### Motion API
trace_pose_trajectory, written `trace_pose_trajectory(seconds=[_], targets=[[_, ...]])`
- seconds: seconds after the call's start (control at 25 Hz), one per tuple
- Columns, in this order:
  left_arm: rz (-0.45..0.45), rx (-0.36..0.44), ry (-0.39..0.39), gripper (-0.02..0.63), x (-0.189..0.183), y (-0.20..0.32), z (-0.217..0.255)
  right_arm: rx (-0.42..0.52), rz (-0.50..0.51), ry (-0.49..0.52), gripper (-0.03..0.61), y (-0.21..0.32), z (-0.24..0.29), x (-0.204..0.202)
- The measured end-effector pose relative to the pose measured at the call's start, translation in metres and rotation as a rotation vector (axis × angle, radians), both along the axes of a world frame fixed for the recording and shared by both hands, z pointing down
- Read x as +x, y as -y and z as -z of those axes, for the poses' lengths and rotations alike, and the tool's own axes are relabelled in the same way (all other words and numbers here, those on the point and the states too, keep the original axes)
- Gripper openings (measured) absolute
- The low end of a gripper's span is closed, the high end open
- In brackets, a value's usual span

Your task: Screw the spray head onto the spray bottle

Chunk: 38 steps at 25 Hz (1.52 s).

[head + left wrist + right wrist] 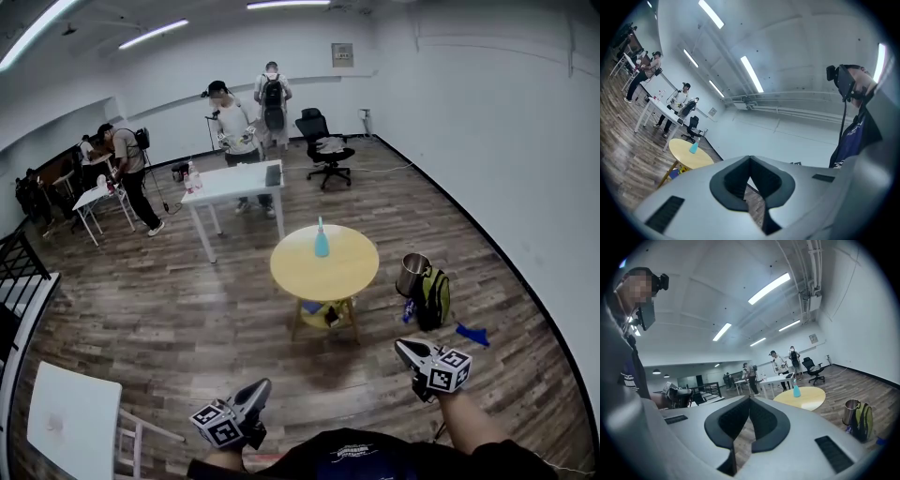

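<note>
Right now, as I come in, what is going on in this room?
A person stands on the wooden floor, some way from a round yellow table, holding a gripper in each hand. The left gripper and the right gripper are both shut and hold nothing, low in front of the body. A blue spray bottle stands upright on the table, untouched; it is too small to tell whether its head is on. Further back, other people are busy around a white table.
</note>
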<state>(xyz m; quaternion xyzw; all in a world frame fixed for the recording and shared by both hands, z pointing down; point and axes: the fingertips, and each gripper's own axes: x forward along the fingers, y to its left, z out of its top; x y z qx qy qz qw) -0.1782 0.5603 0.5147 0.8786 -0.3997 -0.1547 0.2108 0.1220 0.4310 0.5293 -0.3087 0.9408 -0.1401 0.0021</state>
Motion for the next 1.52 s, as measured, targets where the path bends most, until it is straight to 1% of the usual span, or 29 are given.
trace_pose_trajectory(seconds=[0.2,0.28,0.4,0.6,0.76,0.96,1.08,1.24,1.36,1.44,1.52], targets=[[0.007,-0.001,0.015,0.021,0.021,0.055,-0.010,-0.006,0.021,0.013,0.014,0.064,-0.008,0.015],[0.030,-0.001,0.017,0.021,0.036,0.080,-0.004,-0.005,0.046,0.016,0.014,0.096,-0.006,0.024],[0.071,0.002,0.000,0.021,0.061,0.119,0.007,-0.005,0.090,0.010,0.014,0.144,0.000,0.039],[0.125,0.033,0.000,0.021,0.097,0.176,0.022,0.024,0.166,0.016,0.014,0.211,0.021,0.062],[0.159,0.037,-0.015,0.021,0.133,0.205,0.025,0.017,0.202,0.014,0.015,0.247,0.012,0.089],[0.171,0.021,-0.006,0.021,0.156,0.239,0.016,-0.010,0.216,0.017,0.015,0.281,-0.005,0.110],[0.169,0.007,0.006,0.021,0.154,0.258,0.012,-0.028,0.206,0.016,0.015,0.301,-0.015,0.112],[0.152,-0.005,-0.015,0.021,0.131,0.292,0.003,-0.037,0.184,0.011,0.015,0.327,-0.021,0.095],[0.107,0.009,-0.020,0.021,0.108,0.324,0.002,-0.032,0.153,0.000,0.015,0.347,-0.020,0.074],[0.069,0.029,-0.004,0.021,0.085,0.346,0.004,-0.024,0.130,-0.004,0.015,0.361,-0.015,0.052],[0.043,0.027,-0.012,0.021,0.059,0.367,0.011,-0.011,0.107,-0.002,0.017,0.374,-0.007,0.027]])
